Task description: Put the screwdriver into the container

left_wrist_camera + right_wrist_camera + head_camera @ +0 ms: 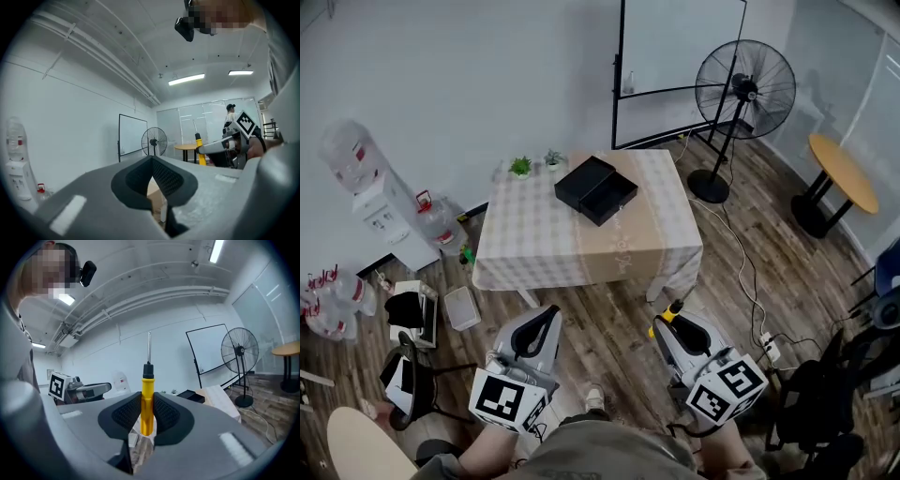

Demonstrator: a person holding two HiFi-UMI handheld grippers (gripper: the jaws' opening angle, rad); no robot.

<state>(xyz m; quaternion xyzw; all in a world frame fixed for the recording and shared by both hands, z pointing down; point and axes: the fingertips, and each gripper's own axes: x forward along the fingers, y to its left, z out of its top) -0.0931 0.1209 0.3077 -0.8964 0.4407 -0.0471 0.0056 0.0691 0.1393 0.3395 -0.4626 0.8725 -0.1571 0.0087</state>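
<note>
A yellow-handled screwdriver (147,399) with a black collar and a thin metal shaft stands upright between the pads of my right gripper (146,420), which is shut on its handle. In the head view its handle (671,313) shows at the tip of the right gripper (664,327), low and right of centre. A black open container (595,189) lies on the checked tablecloth of the table (534,253), well ahead of both grippers. My left gripper (542,328) is held low at the left; its jaws (153,187) touch with nothing between them.
A standing fan (743,92) and a whiteboard (680,42) are behind the table. Two small potted plants (520,167) stand at the table's far left edge. A water dispenser (380,202), bottles and a chair (408,380) are at the left. A round table (842,173) is at the right.
</note>
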